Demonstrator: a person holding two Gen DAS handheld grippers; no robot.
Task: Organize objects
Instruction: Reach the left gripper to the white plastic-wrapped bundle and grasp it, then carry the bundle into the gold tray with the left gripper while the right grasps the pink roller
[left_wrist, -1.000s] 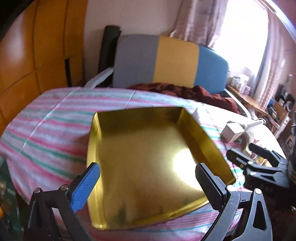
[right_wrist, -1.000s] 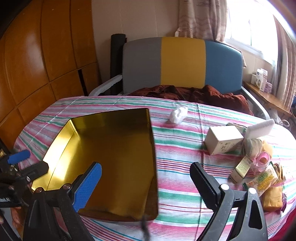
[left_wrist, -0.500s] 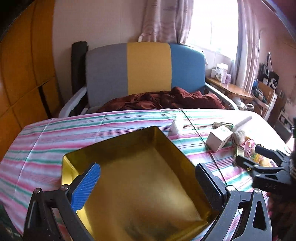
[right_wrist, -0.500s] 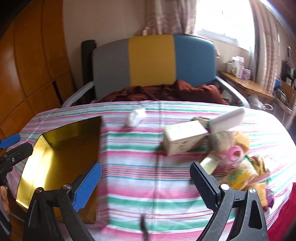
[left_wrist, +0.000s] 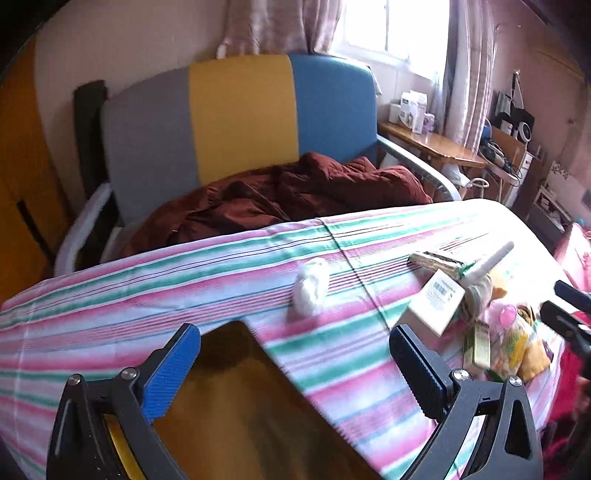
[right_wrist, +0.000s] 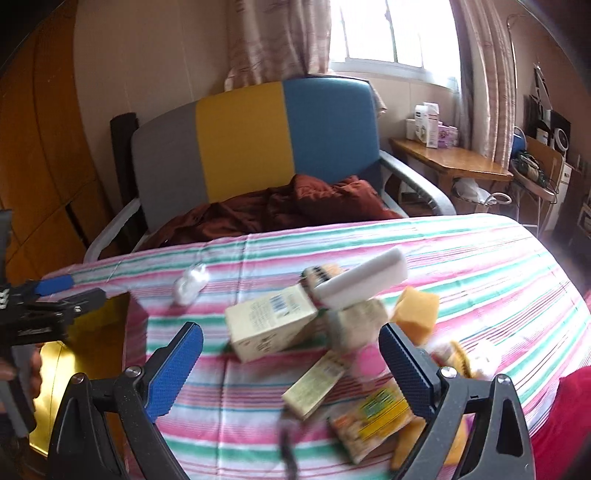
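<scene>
A shallow gold tray (left_wrist: 251, 406) lies on the striped tablecloth, just under my open left gripper (left_wrist: 295, 354). In the right wrist view the tray (right_wrist: 92, 350) sits at the far left. My open right gripper (right_wrist: 291, 354) hovers over a pile: a cream box (right_wrist: 271, 325), a white block (right_wrist: 364, 282), an orange sponge (right_wrist: 415, 310), a small pale carton (right_wrist: 314, 384) and a yellow snack packet (right_wrist: 373, 417). A crumpled white wad (right_wrist: 190, 282) lies apart, between the tray and the pile. Nothing is held in either gripper.
Behind the table (left_wrist: 184, 288) stands a grey, yellow and blue chair (left_wrist: 240, 118) with a dark red cloth (left_wrist: 295, 192) on its seat. A wooden side table (right_wrist: 450, 162) with boxes is by the window. Wooden panels (right_wrist: 40, 147) line the left wall.
Both views have swung right. The tray has slid to the lower left of each view, and the pile now lies in front of my right gripper. Both grippers stayed open.
</scene>
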